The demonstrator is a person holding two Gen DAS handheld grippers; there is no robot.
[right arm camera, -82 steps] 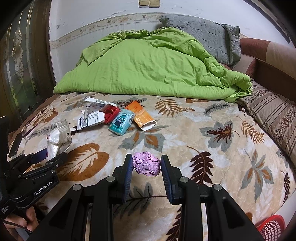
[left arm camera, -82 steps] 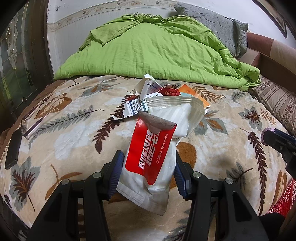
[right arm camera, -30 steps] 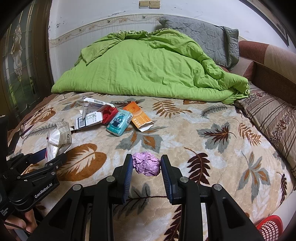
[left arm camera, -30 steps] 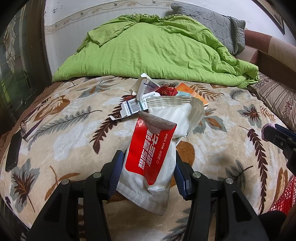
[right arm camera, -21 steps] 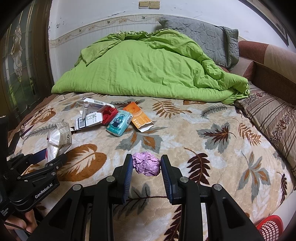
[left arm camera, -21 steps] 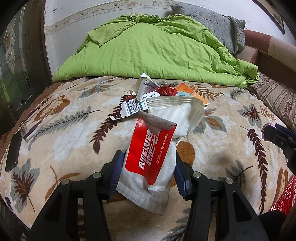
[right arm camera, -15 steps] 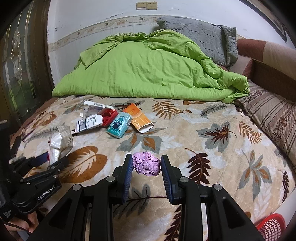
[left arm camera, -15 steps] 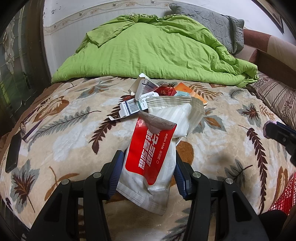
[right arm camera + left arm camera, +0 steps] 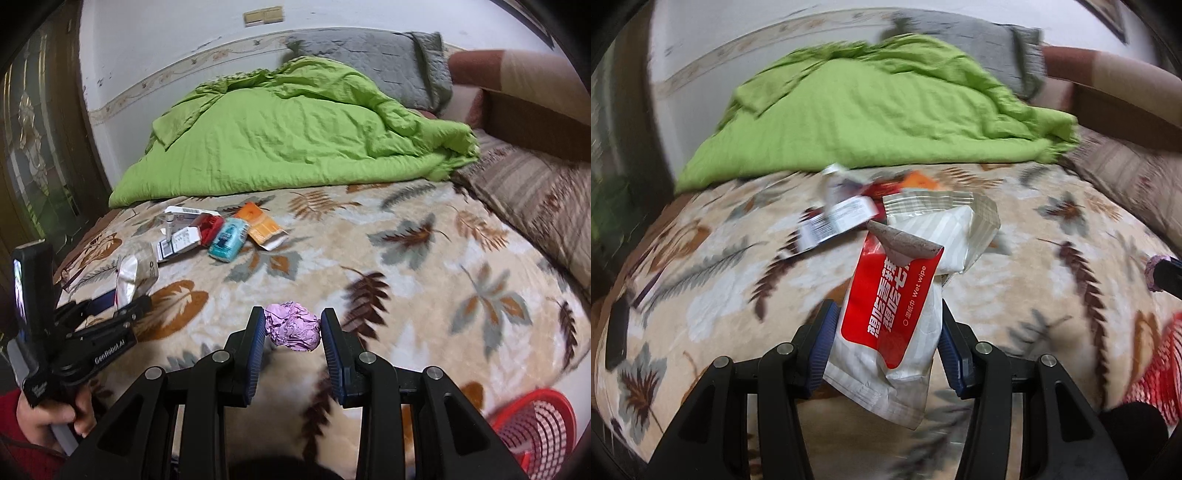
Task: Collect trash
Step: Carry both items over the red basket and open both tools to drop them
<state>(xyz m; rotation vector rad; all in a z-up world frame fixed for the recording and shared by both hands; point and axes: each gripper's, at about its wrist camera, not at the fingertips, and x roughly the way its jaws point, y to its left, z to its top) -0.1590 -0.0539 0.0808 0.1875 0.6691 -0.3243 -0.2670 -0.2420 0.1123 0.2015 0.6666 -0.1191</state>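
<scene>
Now both my hands have swung toward the red basket (image 9: 532,432) at the bed's (image 9: 424,266) near corner, which shows more fully than a moment ago. My left hand-held gripper (image 9: 886,343) stays clamped on the wet-wipe packet (image 9: 897,306), my right hand-held gripper (image 9: 293,332) on the crumpled purple wrapper (image 9: 293,330). More wrappers (image 9: 221,232) lie by the green quilt (image 9: 295,140), so I judge dropping comes next.

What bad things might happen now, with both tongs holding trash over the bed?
1. The wet wipe packet is floppy and sticks far out of the left tongs, so it might slip or snag on the way.
2. The purple paper ball is pinched only at its sides by the right tongs; it could pop out and miss the red basket.
3. More litter, like the teal packet, lies farther up the bed and might be forgotten.
</scene>
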